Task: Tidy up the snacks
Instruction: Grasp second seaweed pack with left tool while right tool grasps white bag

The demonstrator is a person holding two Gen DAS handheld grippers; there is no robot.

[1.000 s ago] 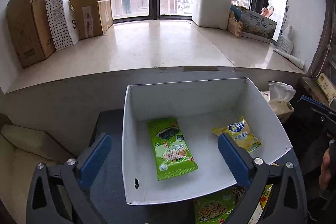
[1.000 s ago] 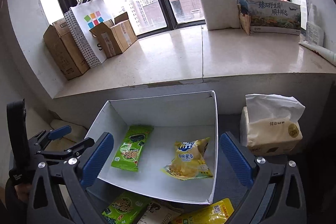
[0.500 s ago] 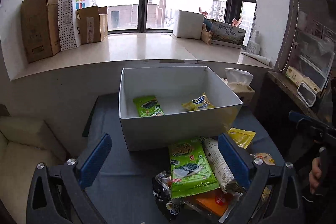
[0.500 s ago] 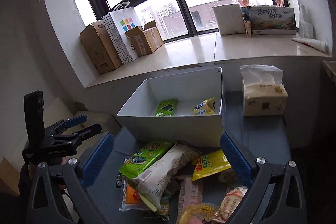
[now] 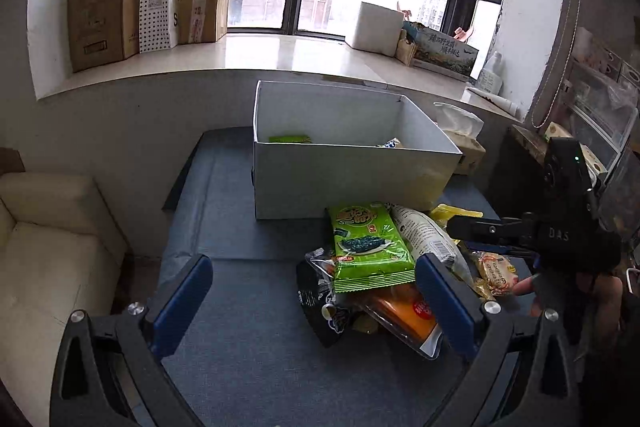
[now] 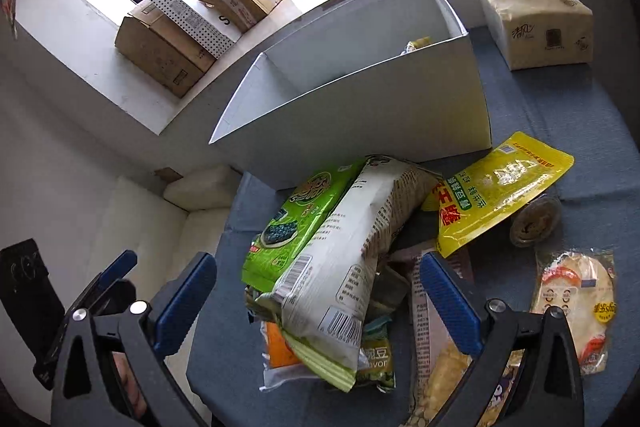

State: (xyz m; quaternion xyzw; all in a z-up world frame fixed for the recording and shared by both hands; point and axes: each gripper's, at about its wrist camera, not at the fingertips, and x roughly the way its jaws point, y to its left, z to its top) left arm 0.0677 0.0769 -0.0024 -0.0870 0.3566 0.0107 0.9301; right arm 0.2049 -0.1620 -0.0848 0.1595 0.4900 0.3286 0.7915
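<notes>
A white box (image 5: 352, 179) stands at the back of the blue table, with a green packet (image 5: 289, 138) and a yellow one barely showing inside. A heap of snack packets lies in front of it: a green seaweed packet (image 5: 368, 247) on top, a white packet (image 6: 352, 259) beside it, a yellow pouch (image 6: 500, 187), an orange packet (image 5: 404, 311). My left gripper (image 5: 316, 303) is open and empty, low over the table just left of the heap. My right gripper (image 6: 316, 299) is open and empty, straddling the white packet; it also shows in the left wrist view (image 5: 480, 231).
A tissue pack (image 6: 536, 27) stands right of the box. A round cup (image 6: 534, 221) and a rice-cracker packet (image 6: 576, 299) lie at the right. A cream cushion (image 5: 48, 255) is left of the table. Cardboard boxes (image 5: 104, 3) sit on the windowsill.
Both grippers have pulled back from over the box and dropped low. The right one has tilted down onto the heap of packets. Both stay open and empty.
</notes>
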